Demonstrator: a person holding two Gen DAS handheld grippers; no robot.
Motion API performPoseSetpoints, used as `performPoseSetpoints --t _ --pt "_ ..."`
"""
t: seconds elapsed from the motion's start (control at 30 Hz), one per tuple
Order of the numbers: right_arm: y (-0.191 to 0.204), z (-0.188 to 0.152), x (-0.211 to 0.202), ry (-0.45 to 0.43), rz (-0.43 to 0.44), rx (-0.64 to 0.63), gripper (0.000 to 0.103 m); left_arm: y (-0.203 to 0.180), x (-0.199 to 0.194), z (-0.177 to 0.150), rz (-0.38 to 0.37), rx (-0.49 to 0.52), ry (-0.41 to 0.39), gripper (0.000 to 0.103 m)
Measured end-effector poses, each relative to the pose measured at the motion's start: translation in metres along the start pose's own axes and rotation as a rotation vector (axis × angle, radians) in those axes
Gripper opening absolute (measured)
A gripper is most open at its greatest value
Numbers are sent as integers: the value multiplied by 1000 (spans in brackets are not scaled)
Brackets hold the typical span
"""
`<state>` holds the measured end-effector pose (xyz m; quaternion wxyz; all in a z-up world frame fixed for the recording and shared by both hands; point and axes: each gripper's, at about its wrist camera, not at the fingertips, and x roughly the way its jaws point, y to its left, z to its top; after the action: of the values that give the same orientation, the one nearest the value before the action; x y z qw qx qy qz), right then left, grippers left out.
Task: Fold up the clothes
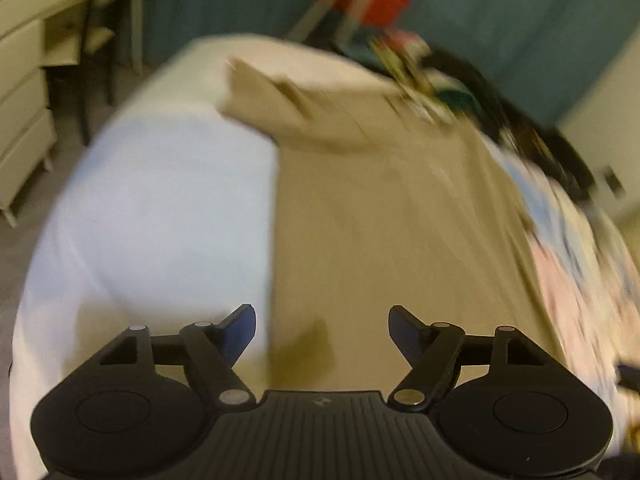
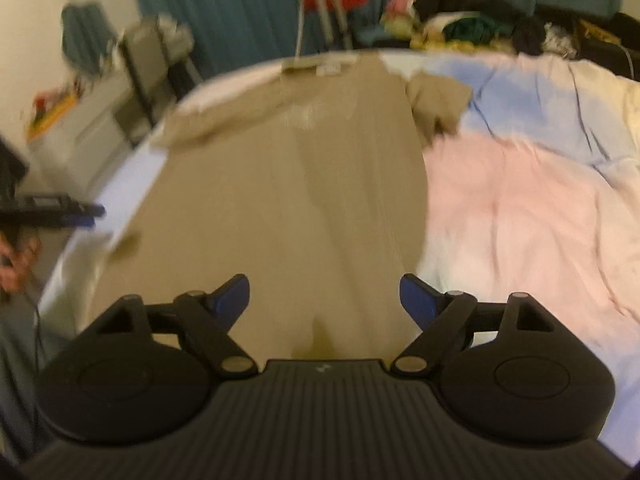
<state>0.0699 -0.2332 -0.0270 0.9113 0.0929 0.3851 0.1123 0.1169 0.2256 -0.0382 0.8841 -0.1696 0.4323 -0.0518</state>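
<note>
Nearest, the left tool [image 1: 322, 332] and the right tool [image 2: 324, 300] are both seen with jaws spread apart, nothing between them. Just beyond them a tan T-shirt [image 2: 280, 208] is laid flat, lengthwise, on the bed [image 2: 520, 208], its sleeves spread at the far end. Farther off, a heap of clothes [image 2: 472, 20] is seen

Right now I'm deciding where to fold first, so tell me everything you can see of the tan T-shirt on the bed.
The tan T-shirt of soft knit-looking fabric lies spread flat on the pastel bedspread, collar at the far end, hem near the grippers. Both short sleeves are out, the one on the view's right crumpled. A faint pale print marks the chest. Nothing grips it.
</note>
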Motion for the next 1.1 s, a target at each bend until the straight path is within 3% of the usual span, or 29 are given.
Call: performPoseSetpoints --t 0.13,0.2,0.37,0.47,0.57,0.67,0.7,0.73,0.87,1.0,1.1 --pt "8 6 55 -140 24 115 84 31 46 56 125 -75 -128 75" --pt "12 6 87 -163 13 130 84 41 69 86 161 -112 -197 75" --pt "22 1 129 -210 -38 -92 84 57 125 143 177 -123 -311 70" --pt "22 5 154 -206 -36 -135 84 60 157 168 165 -103 -317 63" --pt "22 11 169 -183 -1 -91 84 61 187 189 137 -93 -312 50" --pt "24 14 175 -184 9 -72 84 50 214 202 139 -14 -301 30" --pt "25 14 175 -186 6 -71 84 45 220 206 146 14 -297 13" --pt "25 13 174 -186 4 -64 84 40 223 211 146 27 -297 4" --pt "21 11 171 -201 -1 -17 84 23 215 240 186 9 -367 2" --pt "17 13 169 -233 -30 0 84 13 217 278 343 -45 -415 2" --pt "13 16 170 -251 -54 7 84 12 250 285 416 -63 -337 5"
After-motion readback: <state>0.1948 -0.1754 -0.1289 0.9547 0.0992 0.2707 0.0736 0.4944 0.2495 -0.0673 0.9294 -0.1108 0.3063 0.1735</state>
